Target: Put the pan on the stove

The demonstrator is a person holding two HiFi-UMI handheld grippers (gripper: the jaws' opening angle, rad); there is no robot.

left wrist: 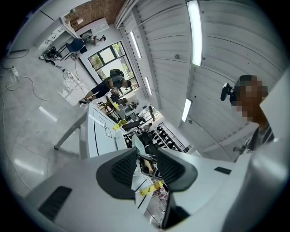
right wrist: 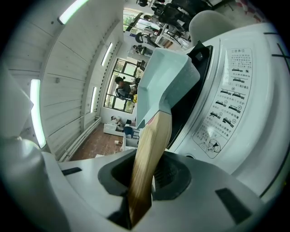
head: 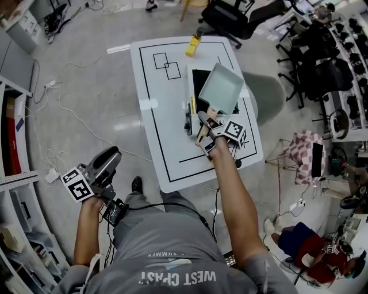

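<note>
A glossy pale grey floor (head: 98, 97) runs beneath me, with loose white cables (head: 66, 118) trailing across it. In front of me stands a white table (head: 154, 143) marked with black lines. Shelving (head: 14, 132) lines the edge of the room on my left, and black office chairs (head: 233, 20) crowd the far right beyond the table. The ceiling (left wrist: 235, 27) is made of ribbed white panels, and its long strip lights (left wrist: 195, 31) are lit. A large dark-framed window (left wrist: 106, 56) is set in the far wall, bright with daylight, and a patch of brick wall (left wrist: 93, 10) shows near it.
</note>
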